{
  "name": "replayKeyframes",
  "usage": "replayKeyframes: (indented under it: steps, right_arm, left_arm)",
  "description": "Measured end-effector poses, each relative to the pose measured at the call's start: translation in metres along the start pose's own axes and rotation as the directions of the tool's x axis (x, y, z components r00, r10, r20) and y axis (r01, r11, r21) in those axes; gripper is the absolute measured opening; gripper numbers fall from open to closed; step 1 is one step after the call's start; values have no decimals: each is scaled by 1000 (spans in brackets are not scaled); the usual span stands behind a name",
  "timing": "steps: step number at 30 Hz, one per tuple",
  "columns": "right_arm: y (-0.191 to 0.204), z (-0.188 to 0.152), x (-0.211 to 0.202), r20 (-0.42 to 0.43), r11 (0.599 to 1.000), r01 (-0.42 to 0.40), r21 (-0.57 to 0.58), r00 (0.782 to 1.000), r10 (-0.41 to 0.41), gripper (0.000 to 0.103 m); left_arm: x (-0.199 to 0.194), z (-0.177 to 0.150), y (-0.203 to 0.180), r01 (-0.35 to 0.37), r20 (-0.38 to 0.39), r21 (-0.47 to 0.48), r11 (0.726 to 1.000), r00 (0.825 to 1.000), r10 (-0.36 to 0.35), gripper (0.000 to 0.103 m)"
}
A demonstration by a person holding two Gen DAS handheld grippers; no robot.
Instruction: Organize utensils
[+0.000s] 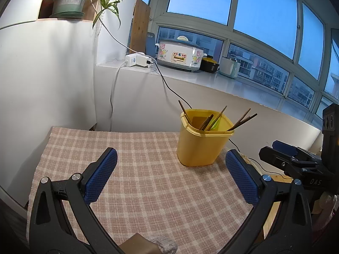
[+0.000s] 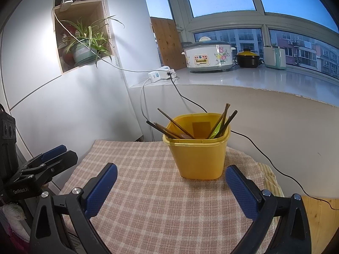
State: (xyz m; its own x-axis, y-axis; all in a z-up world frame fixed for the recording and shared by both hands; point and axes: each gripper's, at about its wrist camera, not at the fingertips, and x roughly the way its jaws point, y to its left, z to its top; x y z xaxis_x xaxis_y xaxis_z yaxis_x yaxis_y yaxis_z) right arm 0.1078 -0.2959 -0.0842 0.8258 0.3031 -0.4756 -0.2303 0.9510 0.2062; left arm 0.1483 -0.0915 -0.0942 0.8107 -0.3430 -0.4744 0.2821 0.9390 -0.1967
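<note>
A yellow plastic holder (image 1: pixel 200 142) (image 2: pixel 199 152) stands upright on a pink checked cloth (image 1: pixel 148 182) (image 2: pixel 159 201). Several dark wooden chopsticks (image 1: pixel 241 121) (image 2: pixel 169 128) lean inside it, along with something green (image 2: pixel 217 132). My left gripper (image 1: pixel 171 158) is open, low over the cloth, with the holder just ahead and to the right between its blue pads. My right gripper (image 2: pixel 171 172) is open too, the holder just beyond its fingertips. Each gripper shows at the edge of the other's view, the right one (image 1: pixel 281 154) and the left one (image 2: pixel 57 154); nothing is held.
A white windowsill behind carries a flowered cooker (image 1: pixel 180 54) (image 2: pixel 207 57), a black pot with yellow lid (image 2: pixel 246 59), a pale appliance (image 2: pixel 274 57) and a power strip (image 1: pixel 135 60) (image 2: pixel 161 75). A black cable (image 2: pixel 264 154) trails past the holder. A potted plant (image 2: pixel 84 46) sits in a wall niche.
</note>
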Motion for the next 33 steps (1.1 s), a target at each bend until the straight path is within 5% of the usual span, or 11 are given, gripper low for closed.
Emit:
replayKeyframes:
  steps: [33]
  right_arm:
    - [-3, -1, 3, -8, 1000, 3, 9, 1000, -3, 103]
  left_arm:
    - [2, -4, 0, -2, -4, -3, 1000, 1000, 2, 103]
